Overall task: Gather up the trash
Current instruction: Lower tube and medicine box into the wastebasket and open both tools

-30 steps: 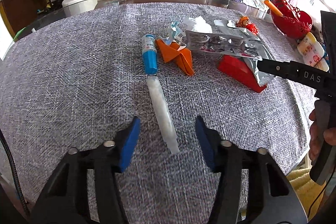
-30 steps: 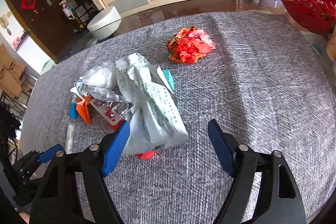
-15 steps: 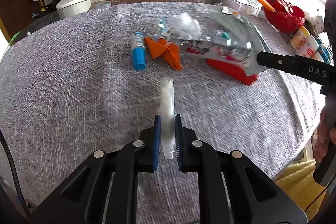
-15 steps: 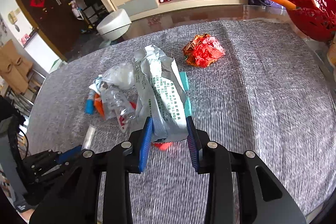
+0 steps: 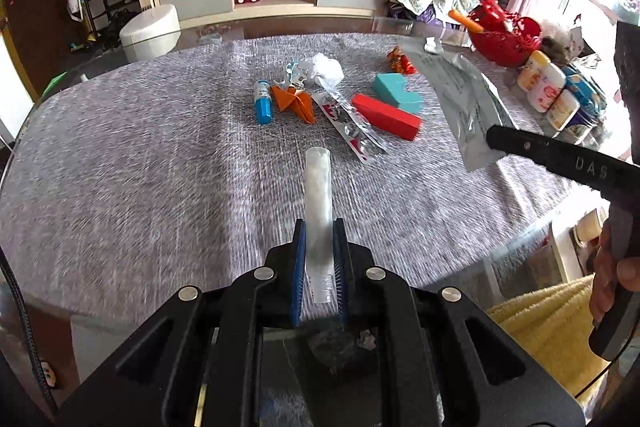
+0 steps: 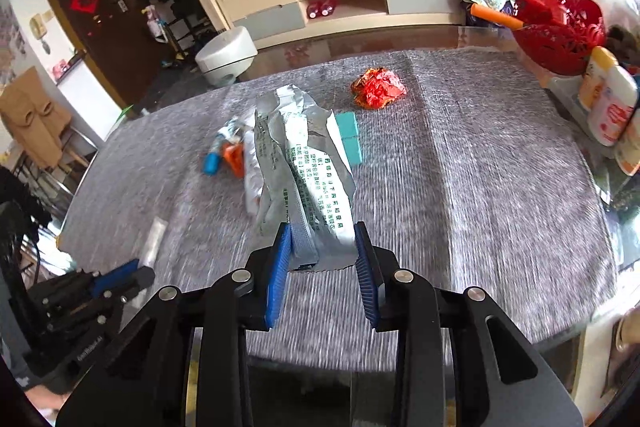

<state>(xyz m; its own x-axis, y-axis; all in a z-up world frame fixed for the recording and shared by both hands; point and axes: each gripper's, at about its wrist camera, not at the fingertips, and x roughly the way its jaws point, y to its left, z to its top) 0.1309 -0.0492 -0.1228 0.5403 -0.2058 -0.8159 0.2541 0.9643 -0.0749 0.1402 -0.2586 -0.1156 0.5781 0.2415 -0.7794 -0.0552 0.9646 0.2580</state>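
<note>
A crinkly silver bag (image 6: 304, 183) with green writing sits pinched in the right hand-held gripper (image 6: 322, 255), lifted above the grey worktop (image 6: 480, 187). A long, see-through white tube (image 5: 318, 211) is squeezed in the left hand-held gripper (image 5: 319, 267). Past them lie a red box (image 5: 386, 117), a teal box (image 5: 398, 93) and a blue tube (image 5: 263, 103).

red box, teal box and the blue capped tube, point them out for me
red box (image 5: 387, 116), left wrist view, on its top face
teal box (image 5: 396, 91), left wrist view, on its top face
blue capped tube (image 5: 263, 103), left wrist view, on its blue lower half
</note>
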